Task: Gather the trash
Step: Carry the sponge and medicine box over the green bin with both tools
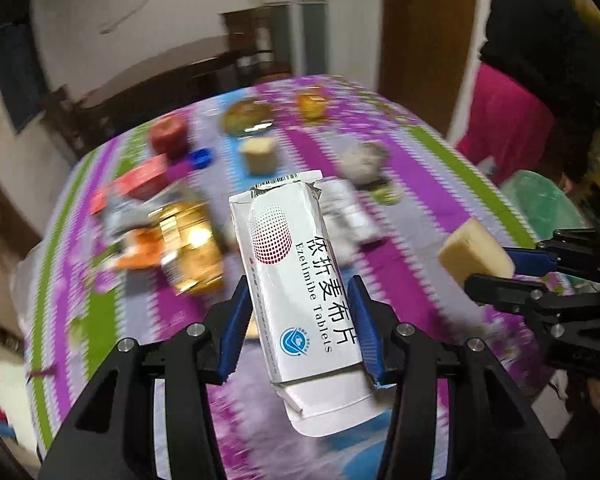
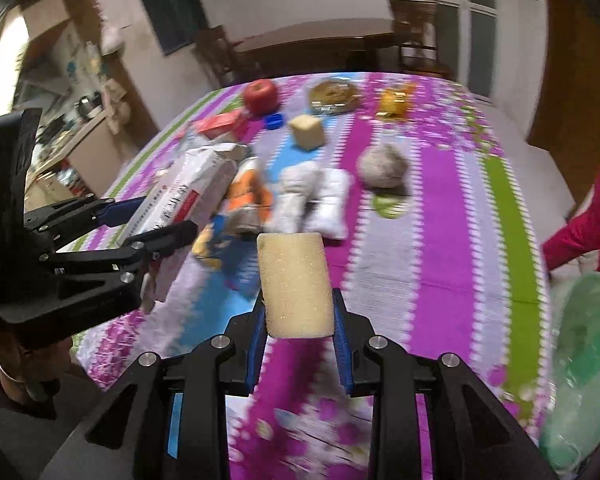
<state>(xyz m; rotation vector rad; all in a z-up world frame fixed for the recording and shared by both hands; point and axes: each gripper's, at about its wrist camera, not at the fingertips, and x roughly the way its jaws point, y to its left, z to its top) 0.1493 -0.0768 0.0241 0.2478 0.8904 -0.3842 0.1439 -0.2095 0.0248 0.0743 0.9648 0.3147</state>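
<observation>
My left gripper [image 1: 300,312] is shut on a white Ezetimibe tablet box [image 1: 296,272], held above the table; it also shows at the left of the right wrist view [image 2: 152,216] with the box [image 2: 188,192]. My right gripper [image 2: 299,312] is shut on a yellow sponge block [image 2: 294,284], also held above the table; it shows at the right of the left wrist view [image 1: 496,266] with the sponge [image 1: 474,258]. More litter lies on the striped tablecloth [image 2: 440,240]: a crumpled white wrapper [image 2: 316,200], an orange packet [image 2: 248,196] and a grey paper ball [image 2: 382,166].
A red apple [image 2: 260,96], a blue cap [image 2: 274,121], a second sponge cube [image 2: 308,131], a red box [image 2: 220,124], a round packaged cake [image 2: 334,96] and a yellow packet [image 2: 396,104] lie farther back. A green bag-lined bin [image 2: 580,360] stands at the right edge beside a person in pink [image 2: 596,216].
</observation>
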